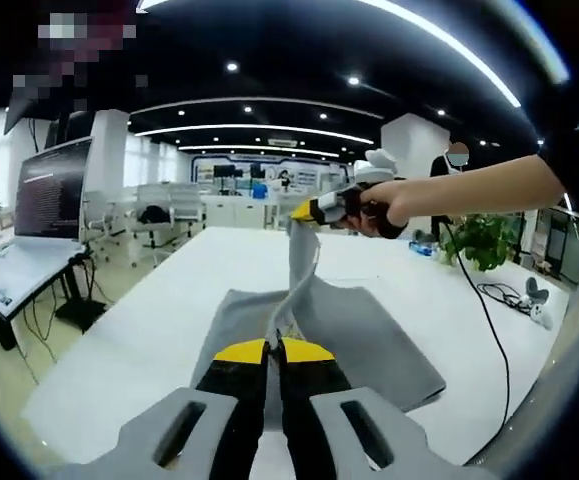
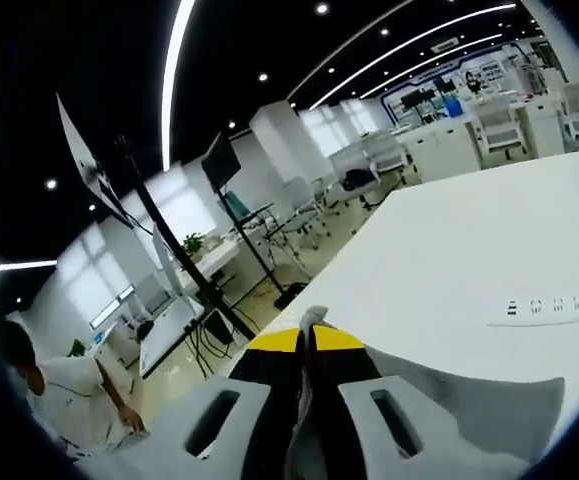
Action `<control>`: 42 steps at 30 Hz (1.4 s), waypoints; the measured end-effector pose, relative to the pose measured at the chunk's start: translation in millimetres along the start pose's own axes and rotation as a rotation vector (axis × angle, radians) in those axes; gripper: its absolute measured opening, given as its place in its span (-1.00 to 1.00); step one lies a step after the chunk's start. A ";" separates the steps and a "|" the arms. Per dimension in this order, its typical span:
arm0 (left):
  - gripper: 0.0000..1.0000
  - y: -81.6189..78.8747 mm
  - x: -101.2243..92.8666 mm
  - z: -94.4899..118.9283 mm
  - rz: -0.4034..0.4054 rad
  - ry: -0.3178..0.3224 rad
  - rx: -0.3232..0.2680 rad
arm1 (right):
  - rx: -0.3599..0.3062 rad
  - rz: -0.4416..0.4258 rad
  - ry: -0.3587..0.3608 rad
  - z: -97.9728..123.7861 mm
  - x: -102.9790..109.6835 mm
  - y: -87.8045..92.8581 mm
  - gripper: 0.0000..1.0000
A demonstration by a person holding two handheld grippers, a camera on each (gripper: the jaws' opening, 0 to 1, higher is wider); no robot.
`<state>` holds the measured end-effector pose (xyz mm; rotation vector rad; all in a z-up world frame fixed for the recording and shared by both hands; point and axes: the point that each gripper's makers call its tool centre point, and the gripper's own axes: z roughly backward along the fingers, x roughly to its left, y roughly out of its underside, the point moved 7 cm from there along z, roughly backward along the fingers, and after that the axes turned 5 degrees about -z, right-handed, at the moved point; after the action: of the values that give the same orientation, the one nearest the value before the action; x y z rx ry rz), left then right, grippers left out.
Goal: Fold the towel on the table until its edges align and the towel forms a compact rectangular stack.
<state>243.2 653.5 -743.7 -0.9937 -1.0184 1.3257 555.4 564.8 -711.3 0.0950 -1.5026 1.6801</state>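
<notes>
A grey towel (image 1: 354,335) lies partly spread on the white table (image 1: 159,320), with one edge lifted into a taut strip. My left gripper (image 1: 274,348) is shut on the near end of that strip. My right gripper (image 1: 312,212), held by a hand, comes in from the right and pinches the far raised corner above the table. In the right gripper view, my right gripper (image 2: 307,338) is shut on a small tuft of the grey towel (image 2: 314,318), and more grey cloth (image 2: 479,410) hangs below the jaws.
A white power strip (image 2: 554,306) lies on the table (image 2: 469,250). A black cable (image 1: 489,320) runs over the table's right edge near a potted plant (image 1: 484,240). A desk with a monitor (image 1: 54,190) stands at left. A person (image 2: 64,395) bends by desks.
</notes>
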 end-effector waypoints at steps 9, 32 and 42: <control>-0.93 16.1 17.4 -11.0 0.049 -0.062 0.013 | 0.015 -0.020 0.032 -18.7 -11.0 11.3 -1.00; -0.92 75.7 47.3 -25.2 0.223 -0.209 0.066 | 0.089 -0.025 0.058 -80.5 -23.2 54.1 -0.99; -0.99 93.7 64.4 -26.6 0.204 -0.262 0.099 | 0.118 0.038 0.047 -109.8 -30.9 70.8 -0.99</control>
<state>243.0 719.0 -840.3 -0.8825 -1.0547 1.6927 581.9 647.4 -813.8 0.0907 -1.3778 1.7891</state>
